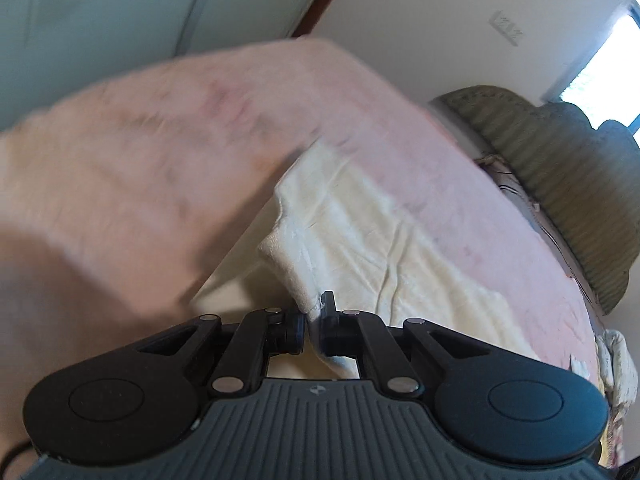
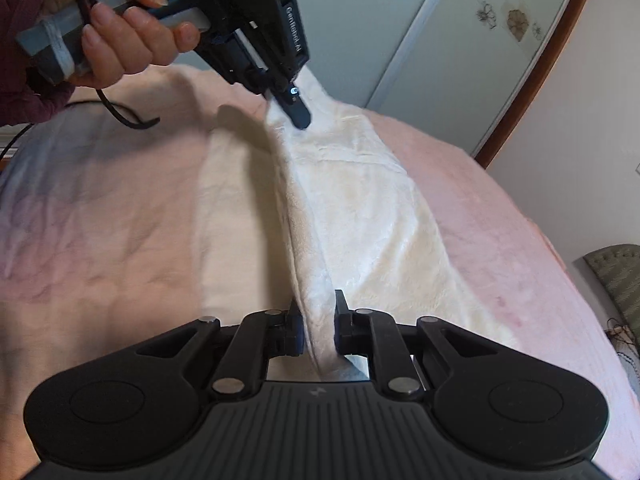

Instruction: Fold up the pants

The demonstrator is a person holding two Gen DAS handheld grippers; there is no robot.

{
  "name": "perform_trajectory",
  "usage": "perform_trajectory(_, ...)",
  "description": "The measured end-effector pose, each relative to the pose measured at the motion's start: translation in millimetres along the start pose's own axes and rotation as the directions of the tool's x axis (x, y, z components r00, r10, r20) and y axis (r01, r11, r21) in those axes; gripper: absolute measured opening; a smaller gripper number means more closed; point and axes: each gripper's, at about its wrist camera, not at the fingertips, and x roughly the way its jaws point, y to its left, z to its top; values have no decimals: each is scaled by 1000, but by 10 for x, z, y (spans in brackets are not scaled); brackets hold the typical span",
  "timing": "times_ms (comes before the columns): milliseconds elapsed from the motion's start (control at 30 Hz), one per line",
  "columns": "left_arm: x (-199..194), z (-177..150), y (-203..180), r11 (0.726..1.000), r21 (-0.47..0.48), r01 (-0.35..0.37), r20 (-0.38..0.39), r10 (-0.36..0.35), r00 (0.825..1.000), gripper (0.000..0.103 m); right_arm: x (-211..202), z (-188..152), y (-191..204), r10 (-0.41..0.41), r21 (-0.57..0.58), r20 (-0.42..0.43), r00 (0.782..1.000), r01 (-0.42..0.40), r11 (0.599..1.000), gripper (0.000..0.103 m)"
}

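Now both grippers, left gripper (image 1: 308, 326) and right gripper (image 2: 318, 330), are clamping jaws on the cream pants (image 2: 360, 216), lifting one edge at frame centre above the pink bed (image 2: 100, 208); next, probably carrying it across.

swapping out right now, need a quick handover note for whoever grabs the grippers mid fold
Left gripper: shut on a thin edge of the cream pants, at their far end.
Right gripper: shut on a thicker bunch of the same pants, near end.
Pants: one long side lifted between the two grippers, the other side lying on the pink bedspread.
Done: both ends gripped, edge raised.
Left: probably carry the raised edge across, lay it flat, then fold the length.
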Motion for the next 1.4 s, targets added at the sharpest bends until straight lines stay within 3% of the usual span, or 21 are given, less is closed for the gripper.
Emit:
perform_trajectory(100, -29, -11, 103, 999, -30, 20, 9, -20, 1000, 7, 7, 6, 45, -20, 17, -5, 1000, 20, 1000, 13)
perform_trajectory(200, -163, -59, -39, 998, 66, -21, 60, 17, 998, 7, -46, 42, 117, -32, 3, -7, 999, 32, 999, 13)
perform_trajectory(300, -139, -119, -105, 991, 113, -69, 63, 62, 996, 12, -33, -3, 214, -59, -19, -15, 998, 58, 998, 14)
perform_trajectory(400, -107, -151, -49, 994, 82, -73, 64, 68, 996, 15, 12, -31, 158, -91, 10, 5, 996, 91, 996, 16)
perform_trajectory(533, -147, -170, -105, 988, 117, -102, 83, 93, 992, 20, -50, -21, 140, -124, 7, -6, 992, 124, 992, 17)
perform_trajectory(700, -150, -201, -142, 986, 119, -118, 96, 107, 990, 21, -65, -95, 119, -114, 82, -7, 993, 115, 990, 17)
perform_trajectory(833, -194, -265, -245, 967, 186, -173, 147, 147, 978, 21, -164, -82, 215, -167, 52, -5, 986, 167, 985, 27)
perform_trajectory(900, -173, -286, -253, 963, 193, -188, 156, 159, 975, 21, -183, -141, 186, -185, 79, -10, 983, 185, 979, 48)
perform_trajectory(1100, -182, -320, -319, 948, 217, -235, 182, 197, 963, 21, -410, -217, 47, -91, 202, 71, 993, 75, 977, 48)
perform_trajectory(1167, -184, -322, -331, 948, 215, -234, 172, 200, 965, 22, -345, -265, -23, -18, 250, -23, 1000, 23, 968, 50)
perform_trajectory(1267, -244, -297, -331, 951, 205, -229, 160, 198, 967, 23, -398, -395, -190, 84, 381, 6, 996, -80, 921, 51)
perform_trajectory(1333, -317, -276, -321, 954, 191, -231, 166, 201, 966, 30, -526, -435, -267, 77, 426, 60, 995, -95, 900, 51)
perform_trajectory(1400, -433, -266, -343, 947, 186, -263, 194, 227, 954, 31, -653, -518, -391, 64, 506, 115, 991, -114, 855, 55)
